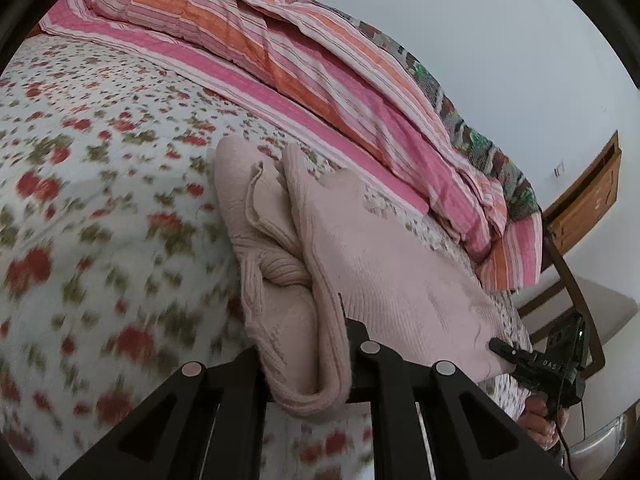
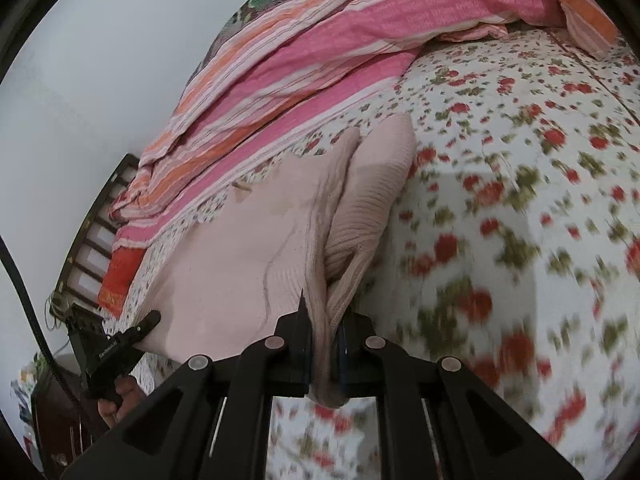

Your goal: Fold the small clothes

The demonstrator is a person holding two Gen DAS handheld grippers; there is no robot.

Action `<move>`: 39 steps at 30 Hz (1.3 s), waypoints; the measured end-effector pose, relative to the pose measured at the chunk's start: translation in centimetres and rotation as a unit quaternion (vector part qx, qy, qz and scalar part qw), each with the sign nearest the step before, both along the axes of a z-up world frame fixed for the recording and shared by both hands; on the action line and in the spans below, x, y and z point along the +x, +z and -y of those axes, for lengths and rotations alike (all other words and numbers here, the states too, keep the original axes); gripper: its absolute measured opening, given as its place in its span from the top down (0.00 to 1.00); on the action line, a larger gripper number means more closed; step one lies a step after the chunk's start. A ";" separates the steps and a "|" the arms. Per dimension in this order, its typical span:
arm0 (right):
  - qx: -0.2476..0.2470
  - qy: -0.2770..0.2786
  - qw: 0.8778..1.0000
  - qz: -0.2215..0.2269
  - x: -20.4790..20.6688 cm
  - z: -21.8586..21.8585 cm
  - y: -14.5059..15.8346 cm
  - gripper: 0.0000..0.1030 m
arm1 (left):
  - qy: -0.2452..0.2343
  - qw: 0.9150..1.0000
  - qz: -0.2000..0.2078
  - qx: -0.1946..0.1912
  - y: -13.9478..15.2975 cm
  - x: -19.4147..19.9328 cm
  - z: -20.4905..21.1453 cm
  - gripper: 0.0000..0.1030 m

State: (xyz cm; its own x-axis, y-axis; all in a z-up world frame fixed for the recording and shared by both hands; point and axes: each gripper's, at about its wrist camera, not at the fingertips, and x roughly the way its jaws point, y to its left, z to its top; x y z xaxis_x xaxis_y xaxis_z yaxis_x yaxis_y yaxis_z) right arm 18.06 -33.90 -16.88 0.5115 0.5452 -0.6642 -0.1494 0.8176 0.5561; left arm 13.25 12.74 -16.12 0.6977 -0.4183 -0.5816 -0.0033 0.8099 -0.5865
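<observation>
Pale pink knit garment (image 1: 376,264) lies partly folded on the floral bedsheet (image 1: 100,200), beside the striped pink-orange quilt (image 1: 304,68). Left gripper (image 1: 320,364) has its jaws clamped on one bunched hem edge. Right gripper (image 2: 322,344) has its jaws clamped on the opposite edge; both edges are raised off the sheet

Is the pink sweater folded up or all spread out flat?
Partly folded. The pink sweater has one edge doubled over, pinched in the left claw and right claw; the rest lies on the flowery bedspread.
</observation>
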 end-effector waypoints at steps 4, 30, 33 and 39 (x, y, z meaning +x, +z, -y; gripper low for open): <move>-0.008 -0.005 1.000 -0.016 -1.9 0.4 -0.6 0.91 | -0.010 1.000 -0.013 0.004 -0.6 -1.5 0.1 0.89; -0.215 0.057 0.968 0.119 2.3 -17.7 2.2 0.69 | 0.067 0.997 0.006 0.027 -0.8 1.2 -4.4 0.40; -0.239 0.058 0.965 0.088 4.9 -19.7 0.4 0.78 | 0.074 0.996 0.016 0.043 -0.7 1.0 -4.9 0.40; -0.254 0.049 0.966 0.032 9.4 -20.8 -1.6 0.79 | 0.072 0.997 0.021 0.033 -1.0 0.7 -6.2 0.39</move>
State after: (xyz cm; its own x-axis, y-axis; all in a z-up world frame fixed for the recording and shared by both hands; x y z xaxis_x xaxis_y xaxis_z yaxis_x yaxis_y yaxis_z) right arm 27.50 -13.10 -18.53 0.5231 0.2058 -0.8270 -0.2604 0.9626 0.0748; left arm 13.98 18.93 -17.15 0.7721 -0.2734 -0.5737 -0.0998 0.8394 -0.5343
